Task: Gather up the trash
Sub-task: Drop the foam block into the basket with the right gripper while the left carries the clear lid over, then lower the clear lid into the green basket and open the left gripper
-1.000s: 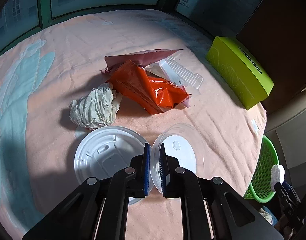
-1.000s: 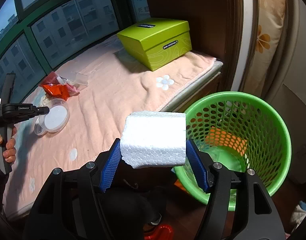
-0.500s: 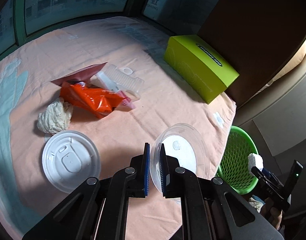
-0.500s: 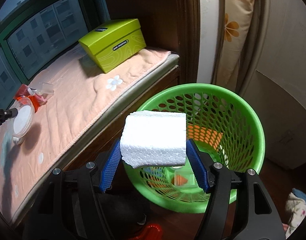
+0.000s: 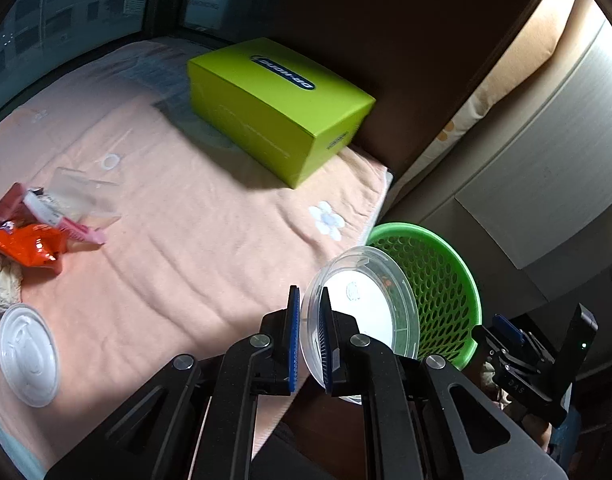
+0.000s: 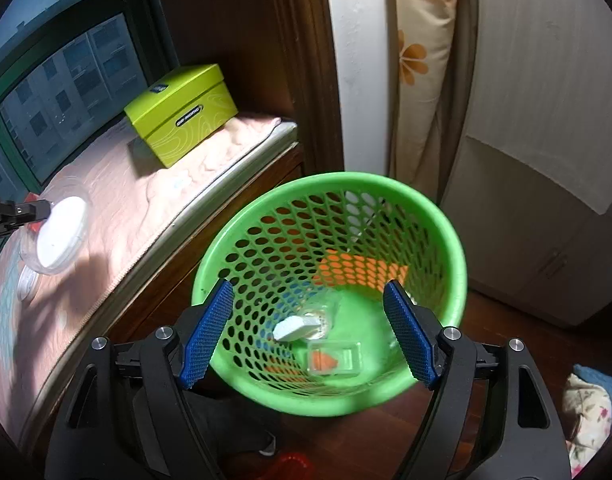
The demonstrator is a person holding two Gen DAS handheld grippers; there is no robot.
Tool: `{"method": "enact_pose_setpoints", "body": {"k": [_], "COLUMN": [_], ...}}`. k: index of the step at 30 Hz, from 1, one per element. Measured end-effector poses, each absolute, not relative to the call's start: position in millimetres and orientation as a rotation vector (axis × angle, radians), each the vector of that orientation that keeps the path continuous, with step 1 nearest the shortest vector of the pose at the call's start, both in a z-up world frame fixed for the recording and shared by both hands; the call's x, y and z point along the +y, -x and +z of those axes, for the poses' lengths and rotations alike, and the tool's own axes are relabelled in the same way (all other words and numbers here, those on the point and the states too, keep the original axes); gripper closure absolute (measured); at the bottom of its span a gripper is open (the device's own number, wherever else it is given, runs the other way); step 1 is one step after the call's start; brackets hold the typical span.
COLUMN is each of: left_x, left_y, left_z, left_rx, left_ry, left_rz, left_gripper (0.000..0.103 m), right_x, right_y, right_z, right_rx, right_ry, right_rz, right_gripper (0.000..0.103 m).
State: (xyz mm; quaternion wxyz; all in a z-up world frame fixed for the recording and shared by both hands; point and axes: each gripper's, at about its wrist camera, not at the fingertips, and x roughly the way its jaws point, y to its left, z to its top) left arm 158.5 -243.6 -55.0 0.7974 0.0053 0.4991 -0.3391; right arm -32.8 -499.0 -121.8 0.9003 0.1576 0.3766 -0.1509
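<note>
Clear lid nears the basket

Left gripper (image 5: 308, 344) pinches the clear lid (image 5: 362, 312) by its rim, green basket (image 5: 446, 280) just right; right gripper (image 6: 308, 336), jaws just spread, holds nothing above it.

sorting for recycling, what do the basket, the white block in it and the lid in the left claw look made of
Basket: glossy green moulded plastic, perforated wall.
White block: probably foam; matte, though blurred here.
Lid: thin clear plastic, see-through rim around a white centre, pinched in the left claw.

Your left wrist view looks down across the bed (image 5: 194, 216) toward the green basket (image 5: 446, 276), which your right wrist view faces closely from above.
</note>
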Motion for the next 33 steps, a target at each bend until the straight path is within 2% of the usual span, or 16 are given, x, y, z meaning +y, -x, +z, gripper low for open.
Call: {"method": "enact_pose_setpoints", "body": {"k": [9,21,22,24,31,33], "left_x": [-328,-378,-379,-380,-369,-357], "left_y": [-137,-117,-116,-114,-107,-105], "left_z": [-73,-109,-113,-118,-120,-115], "left_rx": [1.114,1.204,1.219,1.241,1.25,1.231], "left_ry": [-0.115,-0.167,-0.162,-0.145,-0.161,-0.167], "left_rz": [-0.81,-0.828,-0.83,-0.844,-0.845,-0.832], "left_gripper": [0.094,0.094,0.092,0.073,0.07,0.061], "right_x": [-516,-529,-529,-530,-527,-525], "right_y": [58,76,76,78,82,81], "right_z": [-114,-116,-116,-116,-114,-113], "right_rx": [0.736,0.723,0.723,0.72,0.712,0.71], "right_ry": [-0.332,-0.371,-0.37,-0.373,-0.383,-0.385], "right_rz": [-0.343,-0.362,-0.363,-0.364,-0.359,-0.35], "right_gripper": [0.024,0.024,0.024,0.024,0.024,0.024]}}
